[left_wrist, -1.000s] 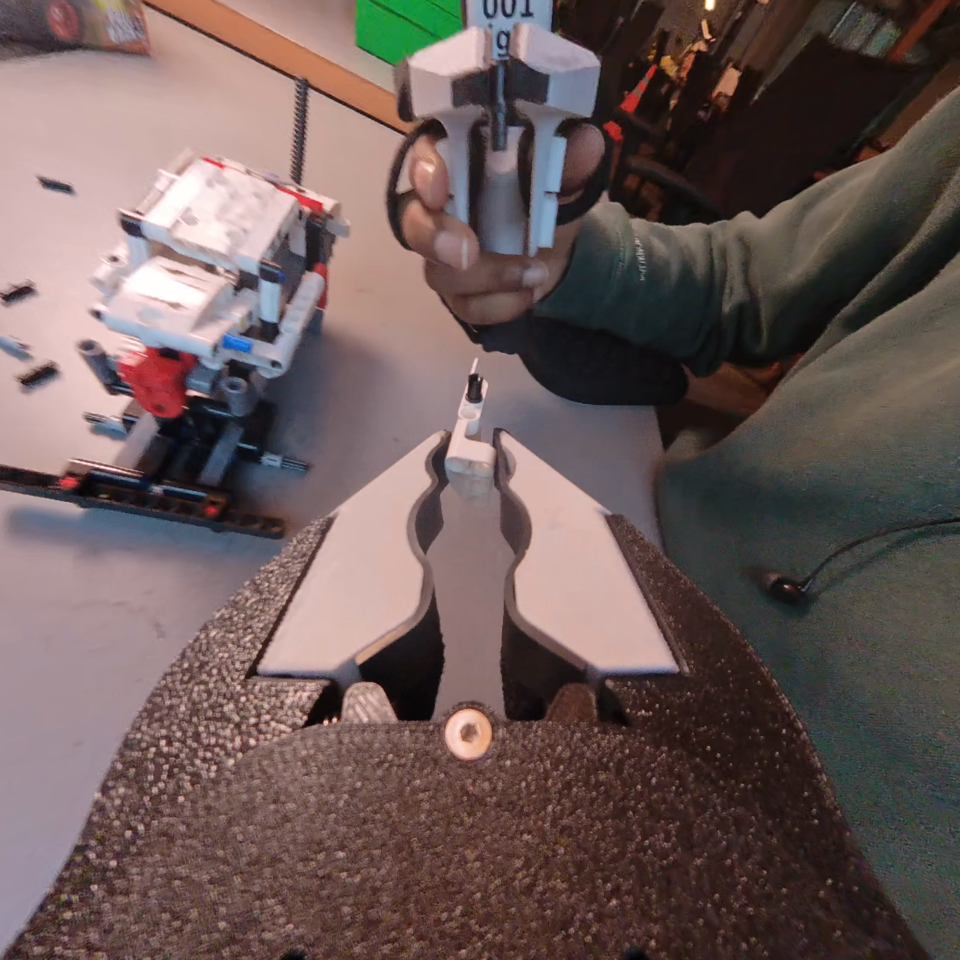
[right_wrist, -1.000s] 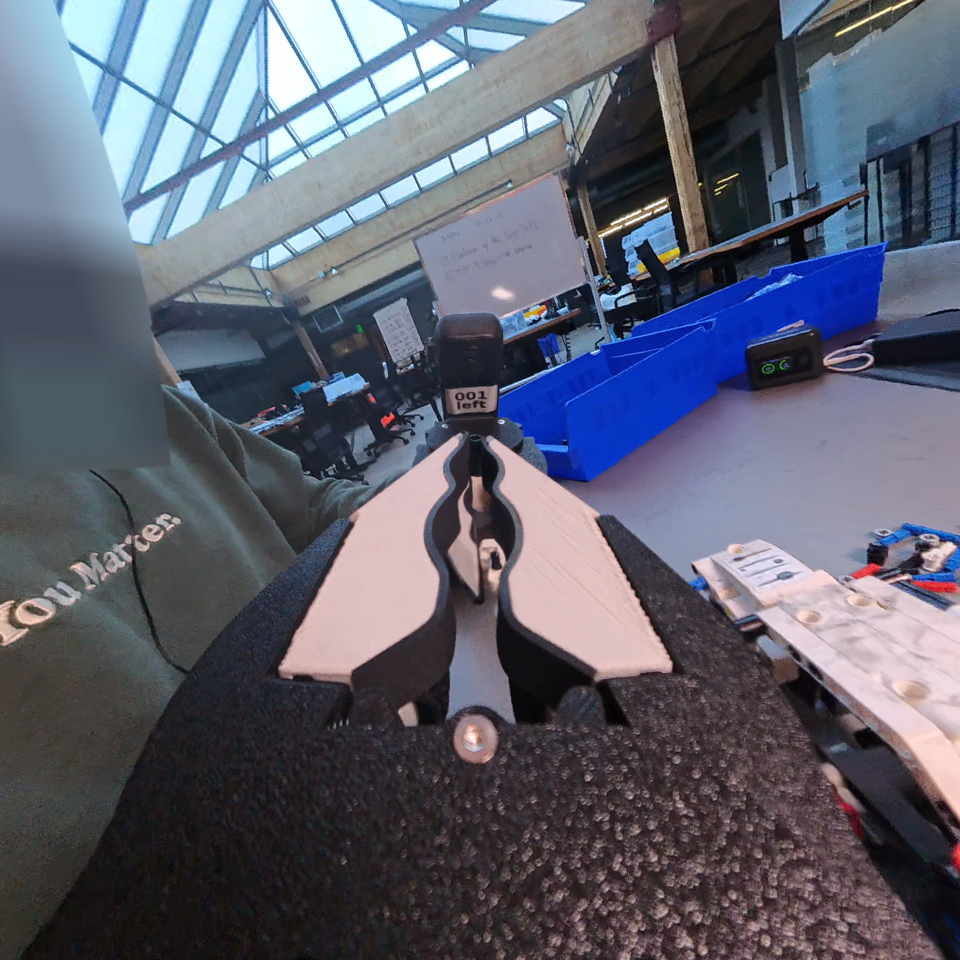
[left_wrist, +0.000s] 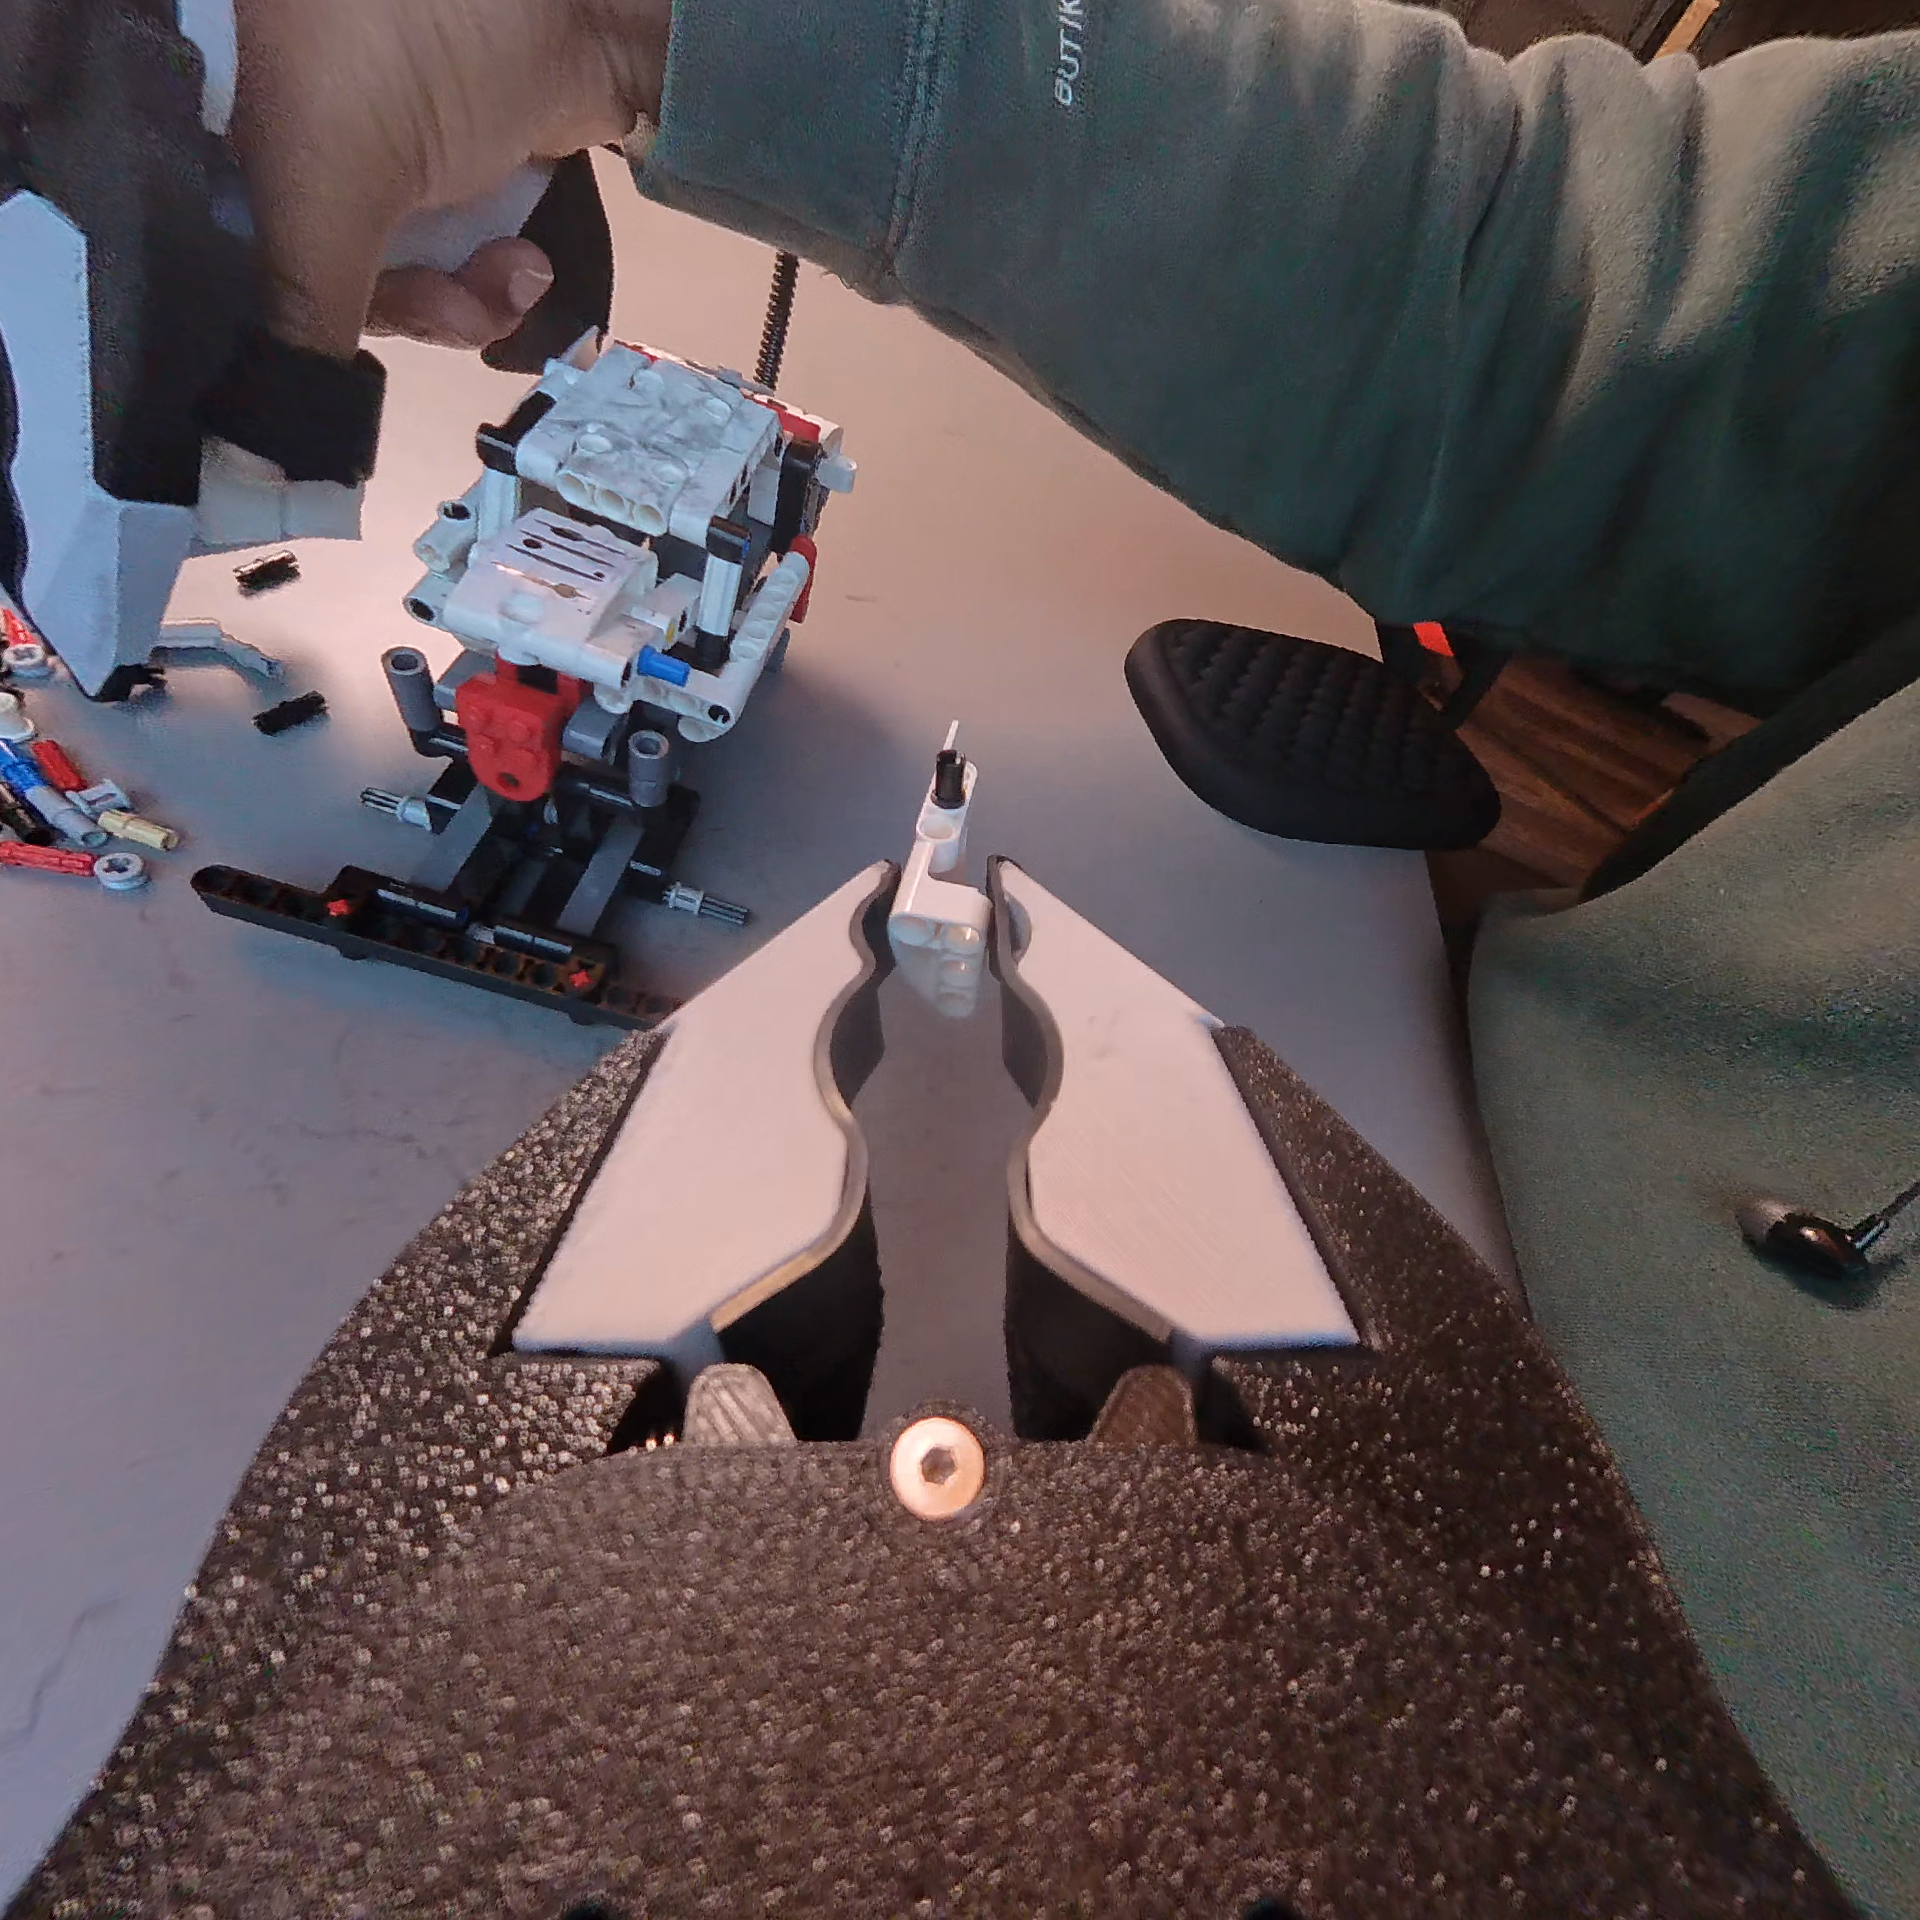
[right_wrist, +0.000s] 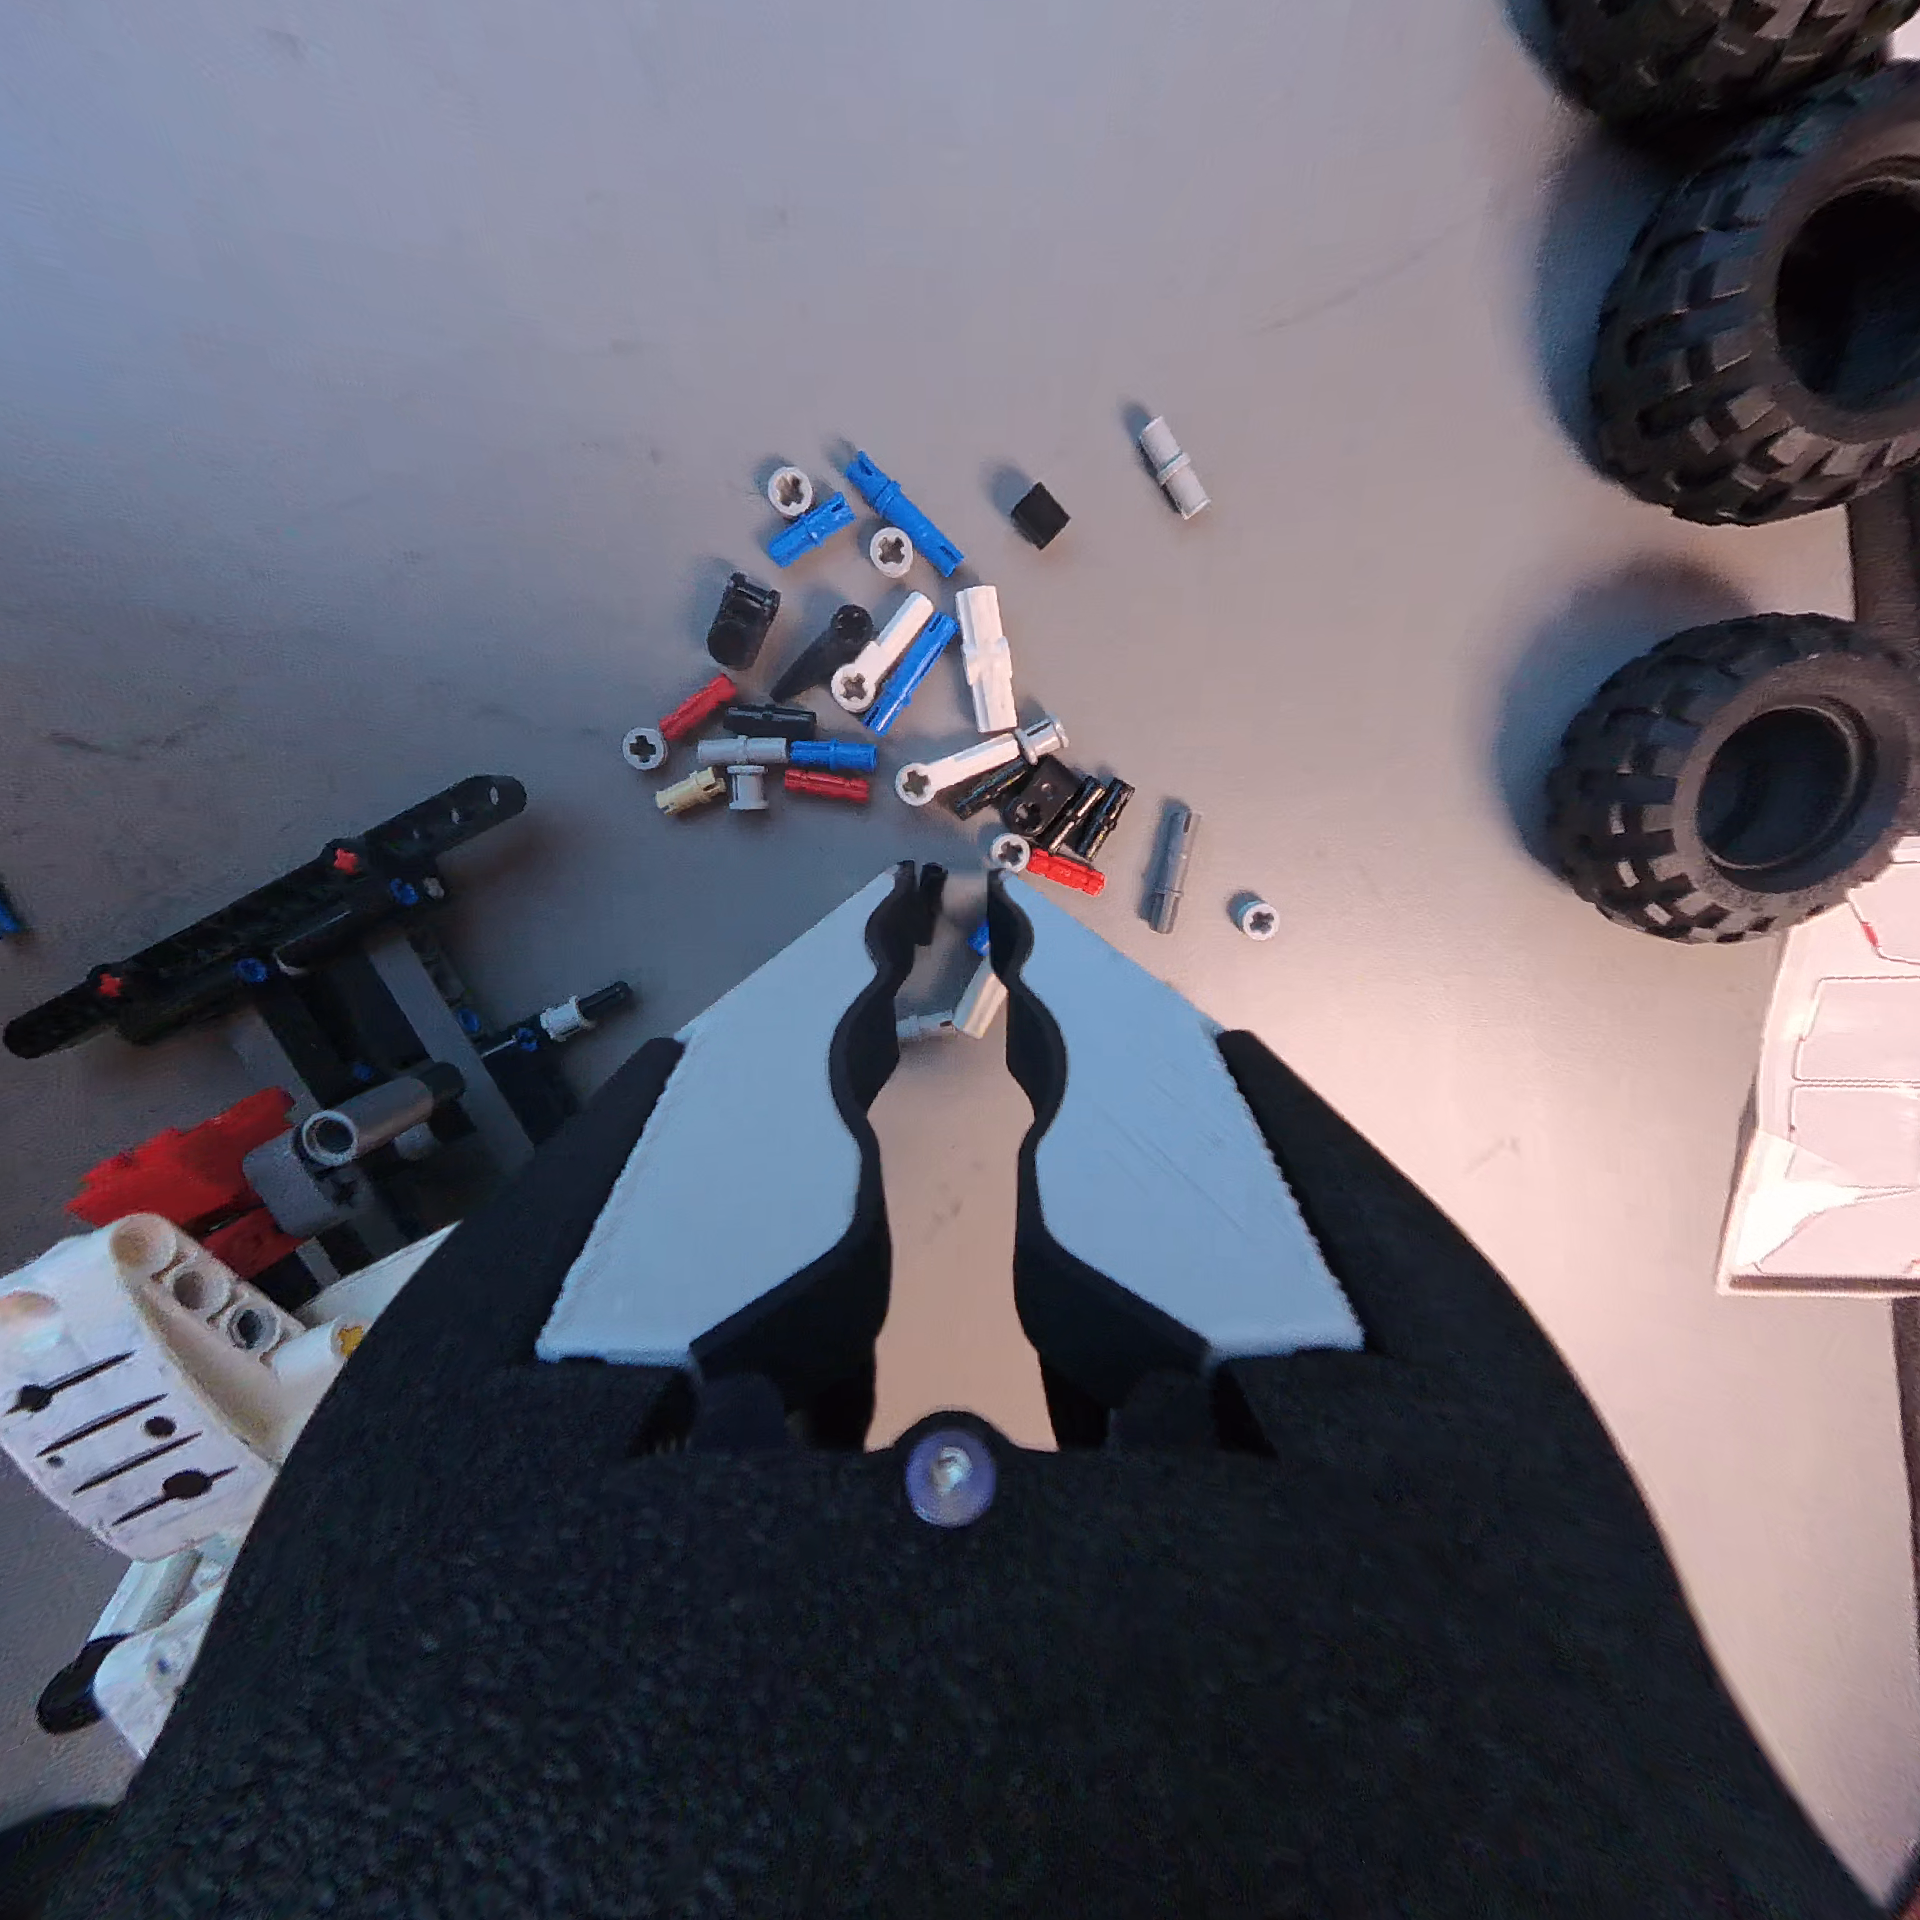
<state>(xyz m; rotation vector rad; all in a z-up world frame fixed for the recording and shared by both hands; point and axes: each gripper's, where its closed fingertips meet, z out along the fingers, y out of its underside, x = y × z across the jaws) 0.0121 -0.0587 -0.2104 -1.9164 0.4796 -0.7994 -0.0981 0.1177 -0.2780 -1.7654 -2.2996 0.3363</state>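
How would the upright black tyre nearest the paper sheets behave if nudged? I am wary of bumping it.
The black tyre stands on its tread, so a sideways nudge would probably set it rolling across the smooth grey table. Its knobbly tread may slow it a little. It looks hollow, with an open hub, so it is likely light and might tip onto its side.

The right gripper (right_wrist: 943, 883), earlier raised facing the left gripper, now points down over the loose pins (right_wrist: 883, 686), a black pin (right_wrist: 928, 896) at its left fingertip; jaws wider.
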